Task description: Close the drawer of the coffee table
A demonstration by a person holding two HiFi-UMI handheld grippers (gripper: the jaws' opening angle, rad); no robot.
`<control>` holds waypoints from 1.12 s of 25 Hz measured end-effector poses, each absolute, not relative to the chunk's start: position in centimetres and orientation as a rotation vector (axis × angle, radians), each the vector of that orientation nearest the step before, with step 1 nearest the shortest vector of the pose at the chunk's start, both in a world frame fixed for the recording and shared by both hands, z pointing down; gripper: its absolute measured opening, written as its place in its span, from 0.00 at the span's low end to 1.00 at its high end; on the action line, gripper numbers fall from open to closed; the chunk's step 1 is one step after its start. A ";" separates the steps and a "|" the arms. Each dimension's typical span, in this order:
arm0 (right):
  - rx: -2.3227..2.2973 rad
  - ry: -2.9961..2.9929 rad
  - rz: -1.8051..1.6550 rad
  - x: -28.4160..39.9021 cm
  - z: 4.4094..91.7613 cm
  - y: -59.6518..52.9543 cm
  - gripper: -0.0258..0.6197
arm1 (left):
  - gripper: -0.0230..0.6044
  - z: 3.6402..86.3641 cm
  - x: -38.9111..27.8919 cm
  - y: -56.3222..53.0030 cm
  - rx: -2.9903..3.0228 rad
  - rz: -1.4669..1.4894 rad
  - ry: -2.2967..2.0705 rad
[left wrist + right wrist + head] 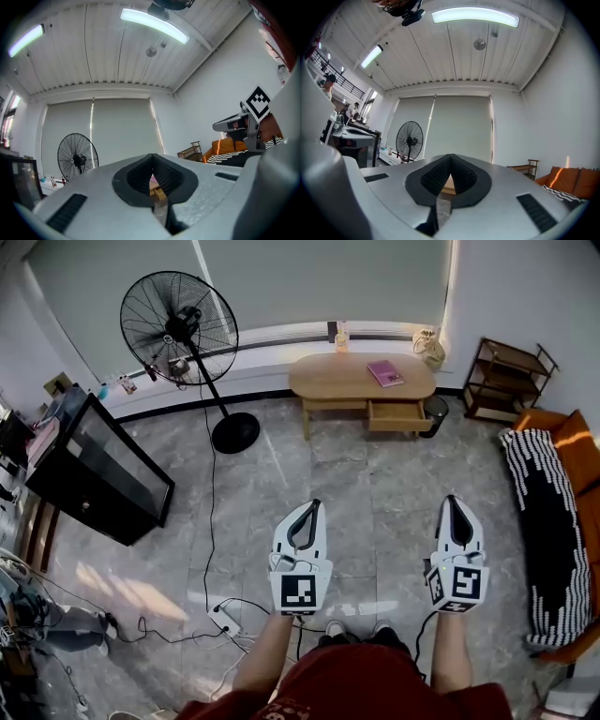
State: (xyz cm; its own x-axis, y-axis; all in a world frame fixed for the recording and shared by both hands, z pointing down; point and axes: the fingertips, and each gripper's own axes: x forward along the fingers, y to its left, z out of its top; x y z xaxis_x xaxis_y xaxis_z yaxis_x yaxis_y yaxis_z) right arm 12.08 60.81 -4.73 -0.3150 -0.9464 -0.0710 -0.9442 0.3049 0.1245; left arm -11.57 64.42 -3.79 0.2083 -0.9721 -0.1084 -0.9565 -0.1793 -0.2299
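Found pale wooden drawer (397, 415) open, upper centre. Noted white left gripper (312, 509), right gripper (453, 502) shut, empty. Advised approaching, pushing front squarely.

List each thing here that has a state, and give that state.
drawer: open, pulled out of the coffee table
left gripper: shut, empty
right gripper: shut, empty
pink book: closed, flat on the coffee table
fan: upright
blind: lowered
ceiling lights: on

The person wears a red top (366, 682) and white shoes (336, 628). The left gripper (312, 507) and right gripper (453, 501) are white shells with black pads (302, 529), each bearing a black-and-white marker cube (301, 592).
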 end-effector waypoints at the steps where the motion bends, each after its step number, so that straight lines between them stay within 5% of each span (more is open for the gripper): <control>1: 1.830 -2.524 -0.221 11.7 -4.7 60.8 0.04 | 0.05 -3.7 -11.9 64.4 -2.249 -0.100 1.837; 7: 1.853 -2.501 -0.213 10.5 -4.5 60.3 0.04 | 0.05 -3.7 -12.8 63.9 -2.251 -0.092 1.805; 13: 1.888 -2.480 -0.192 10.0 -3.7 59.7 0.39 | 0.05 -2.9 -13.4 63.7 -2.290 -0.079 1.821; 28: 1.884 -2.470 -0.147 9.9 -1.0 53.3 0.45 | 0.05 -0.6 -13.4 56.9 -2.325 -0.106 1.823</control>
